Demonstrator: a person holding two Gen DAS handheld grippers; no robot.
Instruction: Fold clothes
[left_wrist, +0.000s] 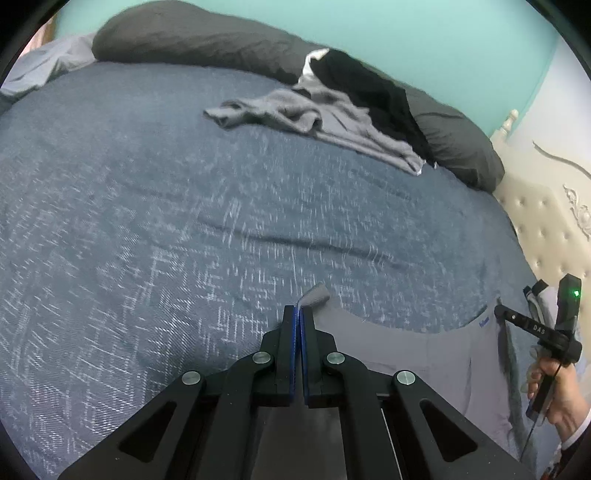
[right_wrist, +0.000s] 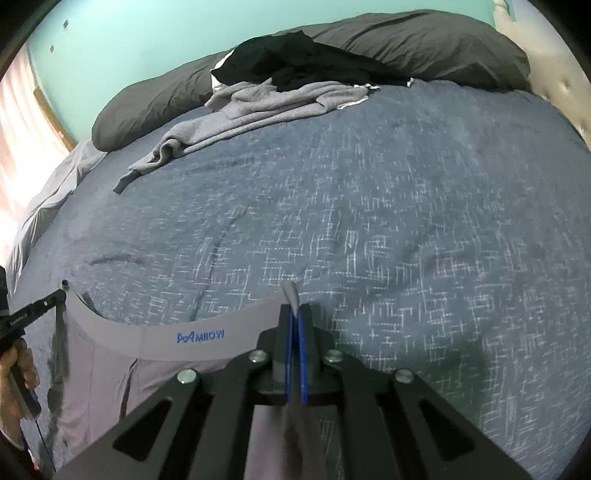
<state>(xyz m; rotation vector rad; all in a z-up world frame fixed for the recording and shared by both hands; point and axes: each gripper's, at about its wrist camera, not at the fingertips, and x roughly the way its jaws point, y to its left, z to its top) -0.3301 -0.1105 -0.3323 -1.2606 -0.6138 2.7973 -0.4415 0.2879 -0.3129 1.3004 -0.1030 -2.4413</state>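
A pair of grey boxer briefs (left_wrist: 406, 354) hangs stretched between my two grippers just above the blue bedspread (left_wrist: 184, 206). My left gripper (left_wrist: 298, 312) is shut on one corner of the waistband, and a small tuft of grey cloth sticks out past its tips. In the right wrist view my right gripper (right_wrist: 295, 312) is shut on the other corner. The waistband (right_wrist: 166, 338) with blue lettering curves away to the left gripper (right_wrist: 61, 293). In the left wrist view the right gripper (left_wrist: 498, 310) shows at the far right, held by a hand (left_wrist: 557, 398).
A crumpled grey garment (left_wrist: 314, 118) and a black one (left_wrist: 369, 85) lie piled at the far side of the bed against dark grey pillows (left_wrist: 192, 37). A cream tufted headboard (left_wrist: 546, 221) stands at the right. Behind is a turquoise wall (left_wrist: 406, 26).
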